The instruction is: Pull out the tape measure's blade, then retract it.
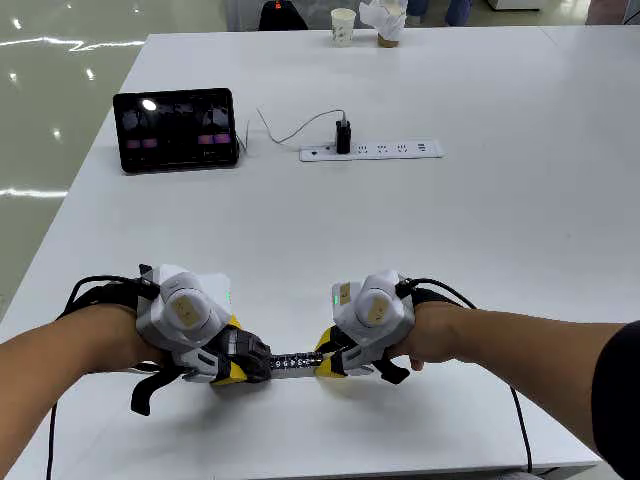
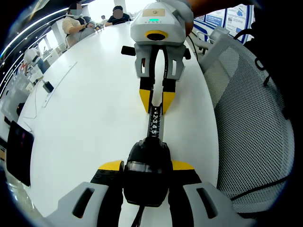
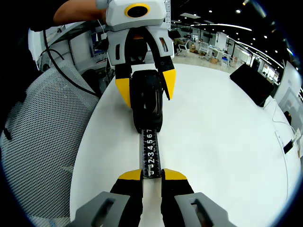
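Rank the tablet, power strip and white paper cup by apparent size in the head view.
1. tablet
2. power strip
3. white paper cup, though it stands farthest away, so its rank is unsure

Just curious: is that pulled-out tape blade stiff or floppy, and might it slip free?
Probably stiff over this short stretch: the blade runs straight from case to right gripper without sagging. Slipping seems possible: only its thin tip sits between the jaws.
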Motion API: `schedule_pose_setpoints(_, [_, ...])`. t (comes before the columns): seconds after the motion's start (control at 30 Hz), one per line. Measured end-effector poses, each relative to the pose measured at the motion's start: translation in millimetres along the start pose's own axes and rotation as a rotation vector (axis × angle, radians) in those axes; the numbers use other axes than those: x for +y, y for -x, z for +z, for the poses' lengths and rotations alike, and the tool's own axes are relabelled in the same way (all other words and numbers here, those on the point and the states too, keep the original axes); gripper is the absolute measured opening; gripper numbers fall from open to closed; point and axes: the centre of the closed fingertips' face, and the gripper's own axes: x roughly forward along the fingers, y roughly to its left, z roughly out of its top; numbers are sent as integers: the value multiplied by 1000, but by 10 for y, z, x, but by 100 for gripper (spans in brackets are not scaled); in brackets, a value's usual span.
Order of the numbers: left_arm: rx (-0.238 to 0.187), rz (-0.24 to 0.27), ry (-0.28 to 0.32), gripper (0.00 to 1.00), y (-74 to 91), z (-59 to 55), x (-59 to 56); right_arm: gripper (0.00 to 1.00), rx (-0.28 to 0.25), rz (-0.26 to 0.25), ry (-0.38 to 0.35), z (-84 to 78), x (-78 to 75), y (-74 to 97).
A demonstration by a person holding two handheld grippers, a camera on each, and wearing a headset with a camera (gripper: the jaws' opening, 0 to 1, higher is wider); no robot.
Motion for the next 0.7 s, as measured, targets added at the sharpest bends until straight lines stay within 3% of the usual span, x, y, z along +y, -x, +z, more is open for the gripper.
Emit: schedule_pose_setpoints(0.7, [-5, 2, 1, 31, -4, 1, 3, 10, 9, 2, -12, -72, -6, 58])
